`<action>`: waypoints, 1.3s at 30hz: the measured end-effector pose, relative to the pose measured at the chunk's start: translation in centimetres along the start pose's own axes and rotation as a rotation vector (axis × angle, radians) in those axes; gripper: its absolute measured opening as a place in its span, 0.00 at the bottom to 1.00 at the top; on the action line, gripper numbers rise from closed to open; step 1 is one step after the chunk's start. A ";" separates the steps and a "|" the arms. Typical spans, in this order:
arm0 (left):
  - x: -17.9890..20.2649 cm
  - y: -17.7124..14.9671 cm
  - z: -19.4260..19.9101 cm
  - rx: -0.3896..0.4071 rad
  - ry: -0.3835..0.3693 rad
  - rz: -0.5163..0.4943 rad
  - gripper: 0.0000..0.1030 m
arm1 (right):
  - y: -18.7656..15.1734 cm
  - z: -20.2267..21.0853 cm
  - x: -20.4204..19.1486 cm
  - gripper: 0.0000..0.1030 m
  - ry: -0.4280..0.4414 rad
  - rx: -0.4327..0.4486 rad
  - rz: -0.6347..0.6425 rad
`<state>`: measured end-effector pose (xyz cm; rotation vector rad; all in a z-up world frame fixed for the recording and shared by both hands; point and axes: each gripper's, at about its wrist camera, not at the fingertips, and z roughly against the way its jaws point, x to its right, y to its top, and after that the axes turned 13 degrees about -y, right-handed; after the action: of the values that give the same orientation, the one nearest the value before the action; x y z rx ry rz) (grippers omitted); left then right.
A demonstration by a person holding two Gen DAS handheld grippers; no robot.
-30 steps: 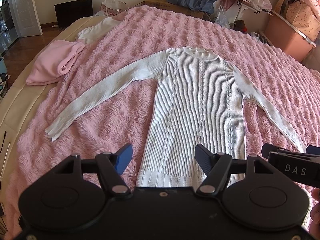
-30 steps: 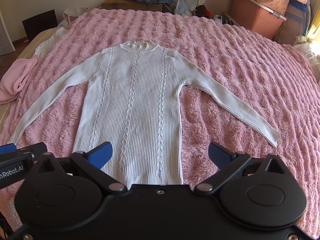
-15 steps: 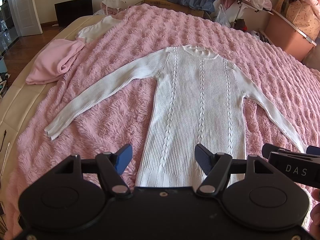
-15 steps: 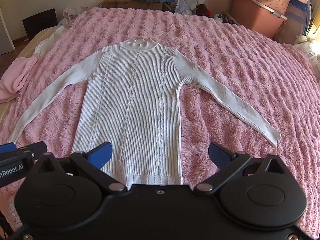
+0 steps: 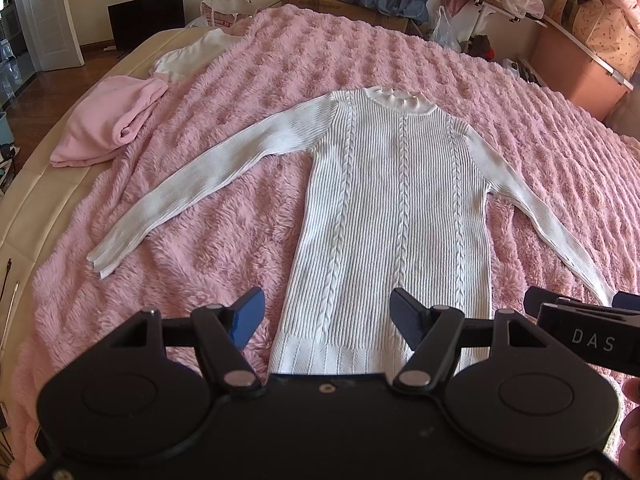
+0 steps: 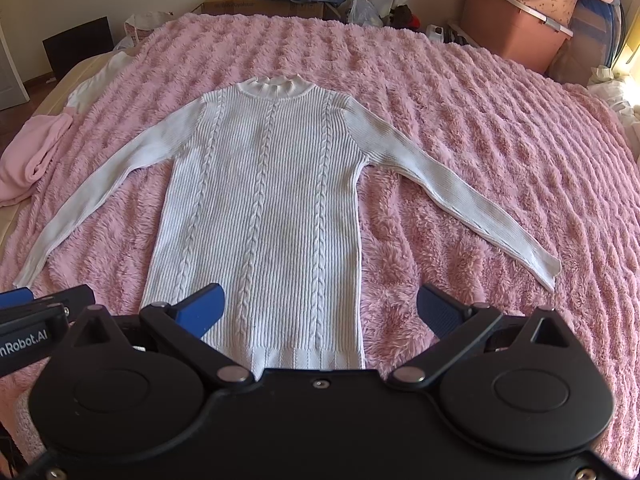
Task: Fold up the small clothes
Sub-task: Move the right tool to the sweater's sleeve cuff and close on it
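A white cable-knit sweater (image 5: pixel 396 208) (image 6: pixel 264 208) lies flat and face up on the pink fluffy blanket (image 5: pixel 280 60) (image 6: pixel 460 92), collar away from me, both sleeves spread out and down to the sides. My left gripper (image 5: pixel 327 314) hovers open just above the sweater's bottom hem, over its left half, holding nothing. Over the hem's right side and the blanket beside it, my right gripper (image 6: pixel 320 312) is open and empty too. Each gripper shows at the edge of the other's view.
A folded pink garment (image 5: pixel 108 124) and a white garment (image 5: pixel 192 54) lie at the bed's left edge. Boxes, bags and a pink storage bin (image 6: pixel 516 36) crowd the floor beyond the far side. A door (image 5: pixel 52 12) stands at the far left.
Both grippers have drifted slightly back toward the hem; the sweater sits a little farther up in both views. Nothing was grasped or released.
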<state>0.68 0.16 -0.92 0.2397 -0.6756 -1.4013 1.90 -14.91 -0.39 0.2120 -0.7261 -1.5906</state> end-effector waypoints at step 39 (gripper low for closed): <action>19.2 11.9 -28.7 -0.063 -0.436 -0.269 0.71 | -4.9 -20.9 23.9 0.48 -0.272 0.026 -0.748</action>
<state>27.14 -22.67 -11.62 -0.0310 -0.9811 -1.7524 4.94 -44.33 -12.87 0.3128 -0.9399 -2.3529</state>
